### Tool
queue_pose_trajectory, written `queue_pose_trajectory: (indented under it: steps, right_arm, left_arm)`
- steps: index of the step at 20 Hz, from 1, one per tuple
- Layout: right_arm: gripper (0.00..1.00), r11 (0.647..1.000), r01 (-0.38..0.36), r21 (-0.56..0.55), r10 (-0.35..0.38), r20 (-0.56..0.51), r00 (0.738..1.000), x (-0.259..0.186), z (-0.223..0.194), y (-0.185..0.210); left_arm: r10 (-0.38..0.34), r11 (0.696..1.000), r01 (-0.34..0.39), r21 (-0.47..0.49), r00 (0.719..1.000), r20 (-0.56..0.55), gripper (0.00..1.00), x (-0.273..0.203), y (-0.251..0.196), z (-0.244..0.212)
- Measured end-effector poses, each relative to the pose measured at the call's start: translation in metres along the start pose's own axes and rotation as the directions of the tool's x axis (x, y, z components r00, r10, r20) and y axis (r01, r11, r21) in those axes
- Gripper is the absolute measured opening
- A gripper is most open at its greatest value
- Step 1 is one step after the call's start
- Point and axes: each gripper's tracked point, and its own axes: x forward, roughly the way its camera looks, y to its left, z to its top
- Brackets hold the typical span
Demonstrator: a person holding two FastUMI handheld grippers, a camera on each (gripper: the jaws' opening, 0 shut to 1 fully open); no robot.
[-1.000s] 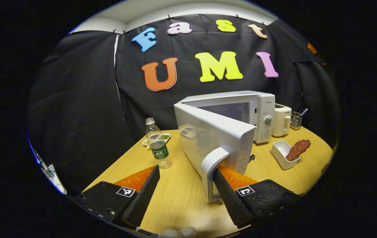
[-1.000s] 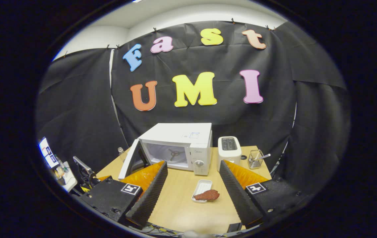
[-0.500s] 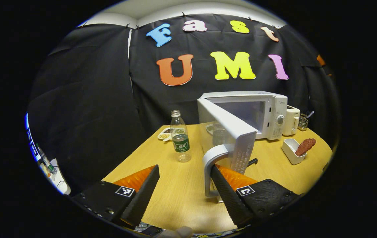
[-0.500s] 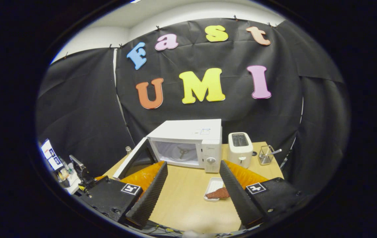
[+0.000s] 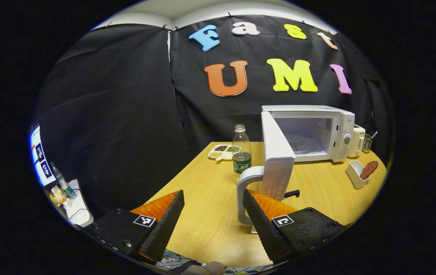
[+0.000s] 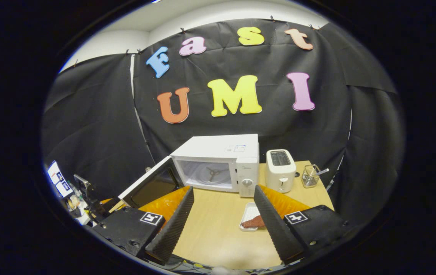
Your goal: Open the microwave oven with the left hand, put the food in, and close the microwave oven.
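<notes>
Left gripper view: left gripper (image 5: pixel 212 214) fingers apart, lower centre, beside door handle (image 5: pixel 245 191). Door (image 5: pixel 277 160) stiff, hinged; hook handle. Right gripper (image 6: pixel 223 217) fingers apart.

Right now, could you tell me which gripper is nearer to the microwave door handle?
Left. The left gripper has one finger right beside the door handle; the right gripper hangs open over the table, well away from it.
</notes>
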Motion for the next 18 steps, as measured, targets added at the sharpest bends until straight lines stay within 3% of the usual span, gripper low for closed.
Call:
queue_pose_trajectory:
  steps: [8, 9, 10, 11, 12, 13, 14, 16, 17, 18]
  right_arm:
    - [1.00, 0.994, 0.039, 0.101, -0.030, -0.086, 0.996, 0.032, -0.069, -0.066]
    - [0.91, 0.992, 0.049, 0.118, -0.036, -0.108, 0.993, 0.038, -0.082, -0.078]
    - [0.91, 0.989, 0.054, 0.136, -0.036, -0.132, 0.991, 0.044, -0.097, -0.089]
    - [1.00, 0.986, 0.055, 0.155, -0.029, -0.165, 0.986, 0.051, -0.112, -0.098]
    - [1.00, 0.982, 0.045, 0.183, -0.010, -0.189, 0.982, 0.060, -0.127, -0.106]
    - [0.89, 0.976, 0.037, 0.215, 0.013, -0.230, 0.973, 0.069, -0.145, -0.113]
    - [0.99, 0.969, 0.022, 0.247, 0.044, -0.257, 0.965, 0.077, -0.158, -0.116]
    - [0.99, 0.948, 0.014, 0.319, 0.090, -0.309, 0.947, 0.097, -0.180, -0.129]
    - [0.84, 0.935, 0.003, 0.355, 0.120, -0.324, 0.939, 0.107, -0.188, -0.134]
    - [0.97, 0.921, -0.004, 0.390, 0.144, -0.331, 0.933, 0.118, -0.193, -0.139]
  left_arm:
    - [-0.025, 1.000, 0.025, 0.012, 1.000, 0.004, 0.96, -0.034, -0.016, 0.011]
    - [-0.033, 0.999, 0.033, 0.013, 0.999, 0.007, 0.96, -0.038, -0.022, 0.014]
    - [-0.042, 0.999, 0.042, 0.014, 0.999, 0.011, 0.96, -0.043, -0.029, 0.019]
    - [-0.050, 0.999, 0.049, 0.014, 0.999, 0.018, 0.96, -0.047, -0.037, 0.026]
    - [-0.060, 0.998, 0.059, 0.014, 0.998, 0.021, 0.96, -0.052, -0.046, 0.032]
    - [-0.067, 0.998, 0.067, 0.014, 0.997, 0.026, 0.96, -0.055, -0.056, 0.038]
    - [-0.075, 0.997, 0.075, 0.014, 0.997, 0.028, 0.96, -0.059, -0.065, 0.044]
    - [-0.085, 0.996, 0.084, 0.018, 0.996, 0.040, 0.96, -0.067, -0.083, 0.058]
    - [-0.086, 0.996, 0.085, 0.017, 0.995, 0.043, 0.96, -0.069, -0.092, 0.066]
    - [-0.087, 0.996, 0.086, 0.009, 0.995, 0.047, 0.95, -0.072, -0.102, 0.073]
